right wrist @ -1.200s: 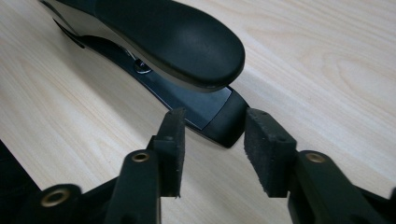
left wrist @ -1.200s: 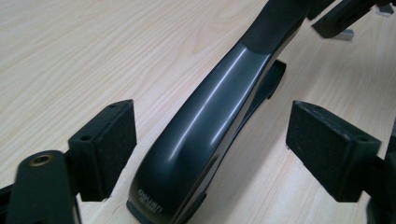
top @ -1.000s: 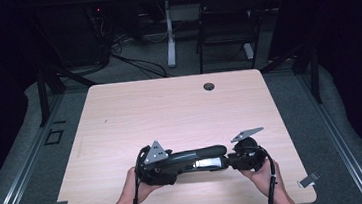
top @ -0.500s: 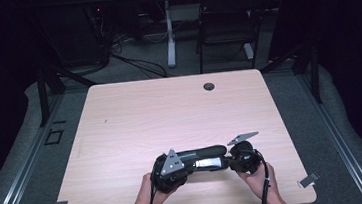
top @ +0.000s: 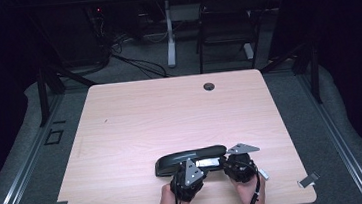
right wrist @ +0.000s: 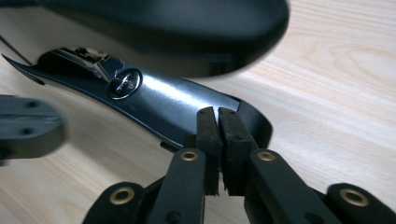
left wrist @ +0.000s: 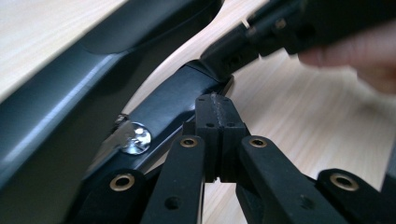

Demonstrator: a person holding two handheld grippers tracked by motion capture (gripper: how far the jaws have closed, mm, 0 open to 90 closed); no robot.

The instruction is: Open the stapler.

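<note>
A black stapler [top: 190, 158] lies lengthwise left-to-right just beyond both grippers, the left gripper [top: 188, 174] and right gripper [top: 239, 165] each with jaws pressed together against its base.

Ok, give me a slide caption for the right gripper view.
Right claw, jaws together, at the edge of a black stapler's base on the wooden table.

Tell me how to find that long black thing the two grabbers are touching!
Look at the pale wooden table, near the edge closest to the person. The long black stapler lies there, just ahead of the left gripper and right gripper. It has a curved top arm and a shiny silver rivet.
</note>
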